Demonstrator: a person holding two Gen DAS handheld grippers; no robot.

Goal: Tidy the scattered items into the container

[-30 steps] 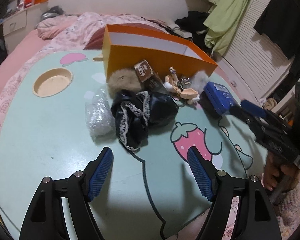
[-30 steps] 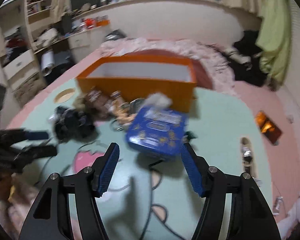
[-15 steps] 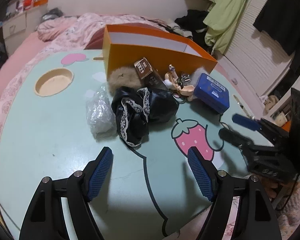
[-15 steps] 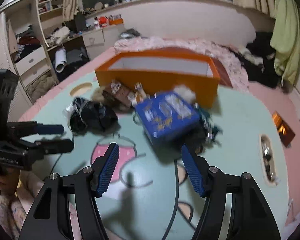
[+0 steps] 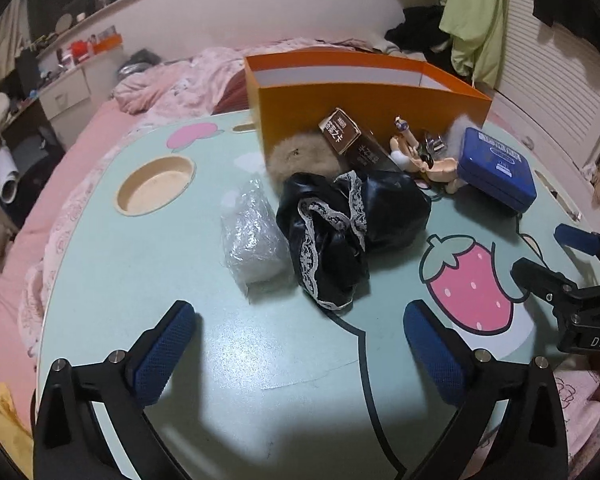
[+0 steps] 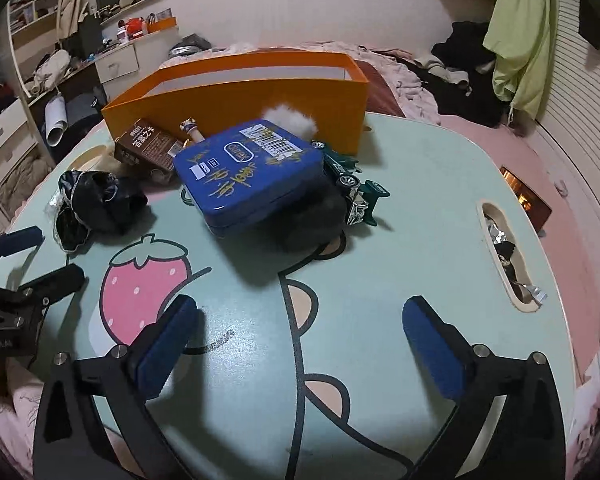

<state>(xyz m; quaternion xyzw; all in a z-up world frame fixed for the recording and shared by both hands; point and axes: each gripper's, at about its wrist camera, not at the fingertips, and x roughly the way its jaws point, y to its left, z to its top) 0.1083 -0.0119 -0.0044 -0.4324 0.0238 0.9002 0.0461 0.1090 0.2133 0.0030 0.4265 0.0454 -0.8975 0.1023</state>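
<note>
on the mint-green table, at twelve o'clock from the right gripper, lies the blue tin, tilted, its near edge propped on a dark furry lump. the right gripper hangs released, jaws wide, nothing between them, well short of the tin. behind the tin stands the orange box, with a white fluff ball between them. a green toy car sits at one o'clock, touching the tin's far corner, and a brown carton at eleven o'clock.

the left gripper is likewise spread and holds nothing; the black lace cloth lies at twelve o'clock, the clear plastic bag just beside it at eleven. the tan fur ball and a small doll crowd against the box; the bits around the doll are too tangled to make out. what the box holds is hidden by its wall.
</note>
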